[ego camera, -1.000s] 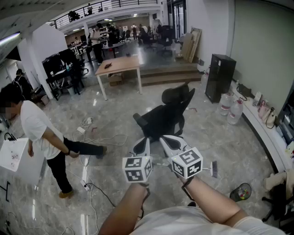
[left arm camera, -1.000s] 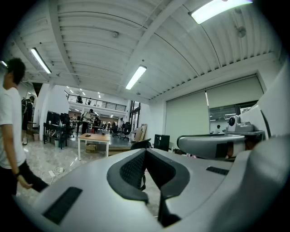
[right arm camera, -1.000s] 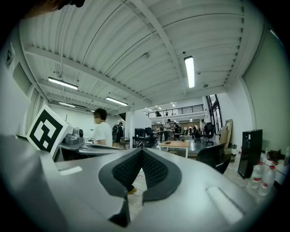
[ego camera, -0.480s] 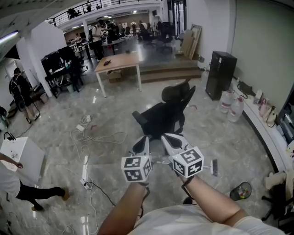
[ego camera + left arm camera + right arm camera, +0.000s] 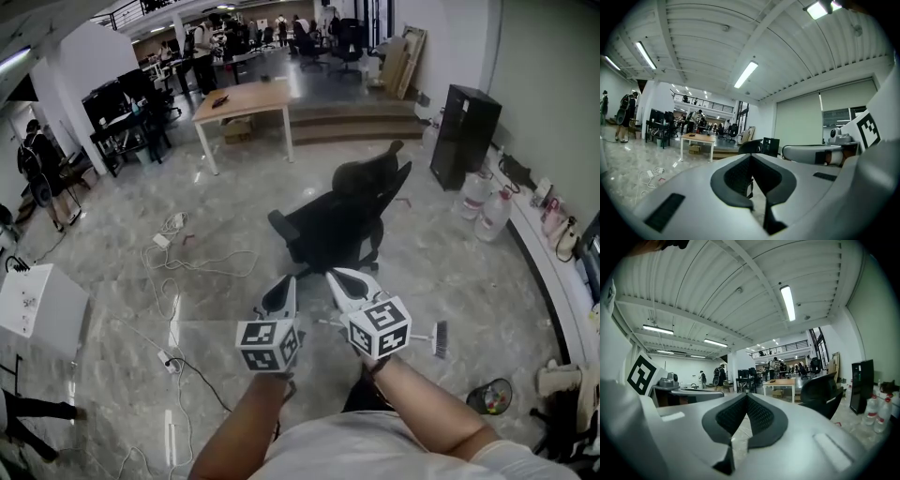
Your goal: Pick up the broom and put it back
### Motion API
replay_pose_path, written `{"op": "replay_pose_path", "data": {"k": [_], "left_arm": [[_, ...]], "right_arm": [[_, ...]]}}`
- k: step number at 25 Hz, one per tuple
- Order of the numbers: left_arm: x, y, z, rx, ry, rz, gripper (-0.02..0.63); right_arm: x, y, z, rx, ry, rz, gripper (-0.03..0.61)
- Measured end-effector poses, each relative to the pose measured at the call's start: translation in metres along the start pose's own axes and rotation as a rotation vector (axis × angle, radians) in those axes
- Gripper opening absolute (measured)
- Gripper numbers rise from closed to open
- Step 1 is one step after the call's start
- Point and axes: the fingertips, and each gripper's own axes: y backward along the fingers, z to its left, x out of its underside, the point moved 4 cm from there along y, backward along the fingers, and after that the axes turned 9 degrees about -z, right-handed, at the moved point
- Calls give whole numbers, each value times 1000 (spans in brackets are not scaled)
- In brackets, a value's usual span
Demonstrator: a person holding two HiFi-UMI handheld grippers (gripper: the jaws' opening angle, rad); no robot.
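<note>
The broom [image 5: 439, 338] lies on the marble floor at the right of the head view; its dark brush head points right and its thin handle runs left behind my right gripper's marker cube. My left gripper [image 5: 282, 292] and right gripper [image 5: 343, 281] are held side by side in front of me, above the floor and left of the brush head, touching nothing. Both point level toward the black office chair [image 5: 339, 223]. My left gripper [image 5: 752, 161] has its jaws together with nothing in them, and so does my right gripper [image 5: 746, 399]. Neither gripper view shows the broom.
A wooden table [image 5: 246, 99] stands beyond the chair. Cables and a power strip [image 5: 174, 251] trail over the floor at the left. A white box [image 5: 39, 309] is at far left, a black cabinet [image 5: 465, 133] and water bottles [image 5: 490, 212] at right, a bin [image 5: 494, 395] by my right arm.
Both grippers moved forward and a little lower, and the chair has come nearer. The person in the white shirt at the left has gone almost out of the head view.
</note>
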Motion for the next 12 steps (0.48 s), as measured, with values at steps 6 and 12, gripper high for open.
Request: {"op": "replay_pose_path", "data": {"k": [6, 12], "left_arm": [[46, -113, 26, -66, 17, 43, 5], [108, -233, 61, -153, 70, 98, 5]], "right_arm": [[46, -73, -102, -66, -34, 60, -3], [104, -151, -204, -186, -67, 174, -3]]}}
